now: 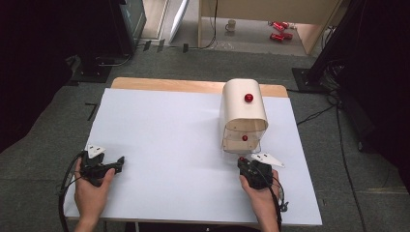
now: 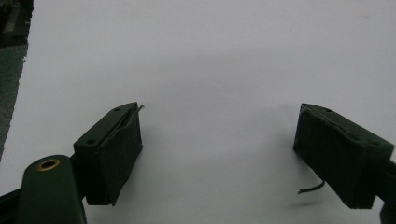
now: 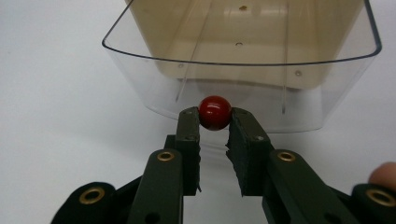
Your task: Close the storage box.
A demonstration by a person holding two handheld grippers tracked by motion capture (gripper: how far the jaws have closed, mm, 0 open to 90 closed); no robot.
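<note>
Right gripper (image 3: 215,122) clamped on a red ball knob (image 3: 215,112) fixed to the clear front of the lower drawer (image 3: 243,88), pads pinching the knob from both sides. Drawer pulled partway out of a small cream cabinet (image 1: 243,104) with a rounded top, standing on the white tabletop (image 1: 169,145) at the right, just beyond the gripper. Second red knob (image 1: 248,97) seen higher up on the cabinet: two knobs counted. Drawer inside looks bare, though its far corners are cut off at the frame edge. Left gripper (image 2: 219,154) loose, jaws spread wide with nothing but bare white surface between them, held low at the left of the tabletop, well apart from the cabinet. Two grippers, two hands. Mug and red cans on the floor beyond, too small to read.
</note>
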